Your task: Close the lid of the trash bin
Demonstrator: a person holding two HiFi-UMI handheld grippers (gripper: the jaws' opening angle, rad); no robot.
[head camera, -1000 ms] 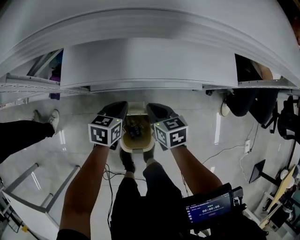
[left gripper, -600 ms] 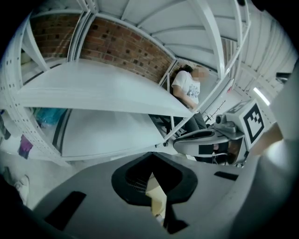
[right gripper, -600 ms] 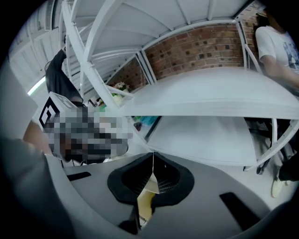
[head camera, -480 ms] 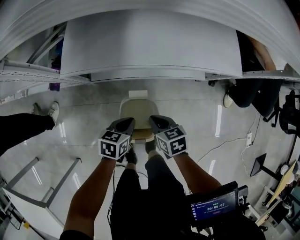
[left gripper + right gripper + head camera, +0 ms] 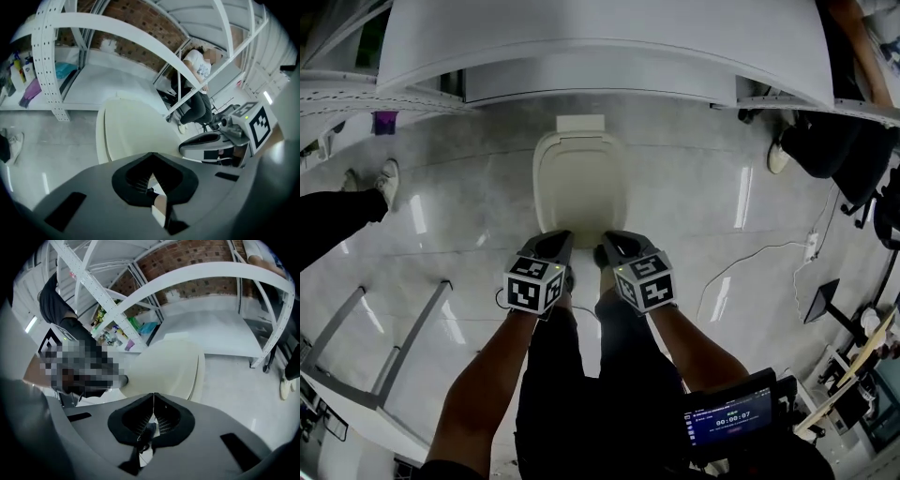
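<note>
Underfoot, glossy pale floor (image 5: 469, 216) right across the head view. Along the far edge, white shelf rack (image 5: 600, 47), spanning almost the full width. At left, a bystander's dark trouser leg (image 5: 333, 216), well apart from everything else. Mid-floor, just ahead of the wearer's feet, cream trash bin (image 5: 100, 140); stands upright. On top, lid (image 5: 579, 187); lies flat over the opening, shows no gap at the rim in any view. At the bin's near edge, left gripper (image 5: 555, 242) and right gripper (image 5: 609, 242), side by side, both pointing toward the lid; contact with it not clear from the head view. Both tongs pinched tight, jaw tips meeting, nothing between them in either gripper view. Low at right, close to the wearer's body, small dark screen (image 5: 727, 422) with lit digits, too small to read.
</note>
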